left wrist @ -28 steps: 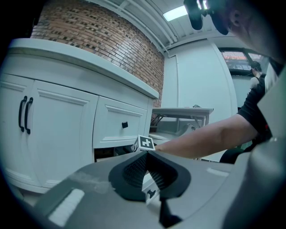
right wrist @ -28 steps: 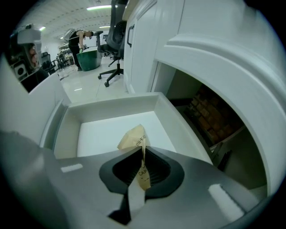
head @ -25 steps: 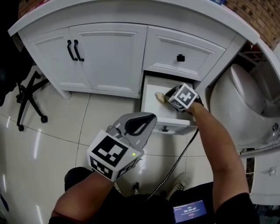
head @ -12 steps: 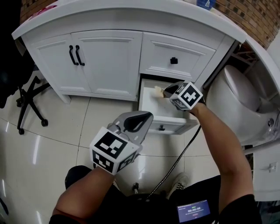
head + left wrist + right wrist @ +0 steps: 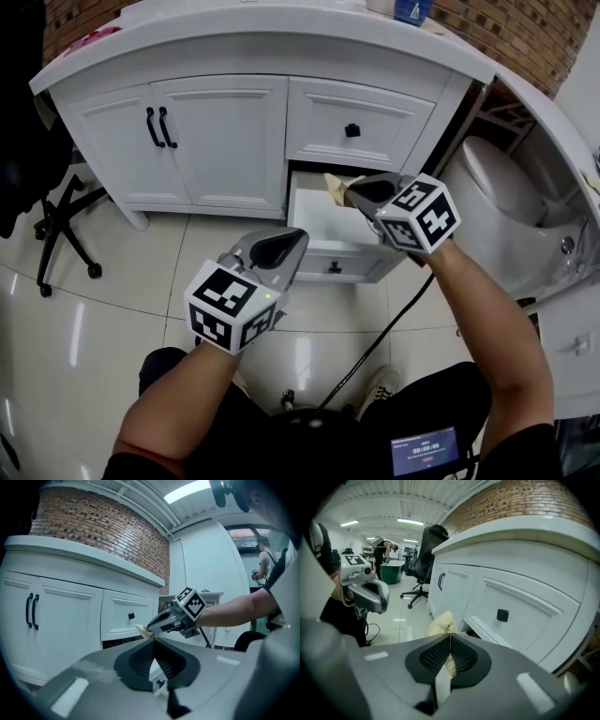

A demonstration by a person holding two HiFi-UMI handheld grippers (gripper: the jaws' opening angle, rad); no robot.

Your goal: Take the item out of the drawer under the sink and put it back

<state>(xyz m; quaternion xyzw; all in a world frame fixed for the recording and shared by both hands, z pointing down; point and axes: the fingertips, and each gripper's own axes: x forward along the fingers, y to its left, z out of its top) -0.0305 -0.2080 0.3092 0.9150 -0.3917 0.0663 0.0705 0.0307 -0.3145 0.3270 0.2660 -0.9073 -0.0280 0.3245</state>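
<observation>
Left gripper (image 5: 278, 246): nearest the person, low in front of the drawer's front edge. Jaws pressed together, nothing between them. Judged to be idle and parked off to the side so the other arm has room.
Drawer: white pulled-out bottom drawer with a small black knob (image 5: 312, 220). It stands open, and the floor that shows looks bare.
Right gripper (image 5: 354, 192): over the drawer's back right corner, pointing toward the cabinet. Jaws pinch the packet by one edge.
Item: thin pale-yellow flat packet with dark print (image 5: 442, 622). It is held on edge in the right jaws with most of it sticking out past the tips. It hangs in the air above the drawer's back edge, below the shut upper drawer. An edge grip suits so thin a piece.
Cabinet: white curved vanity cabinet with black handles (image 5: 225, 122), behind everything; doors and upper drawer are shut.
Stage: the take-out half looks done, and putting the packet back remains.
Change: a second ago the right gripper reached down inside the drawer. Now it is raised, with the packet clear of the drawer floor. The left gripper has kept its place at the front.
</observation>
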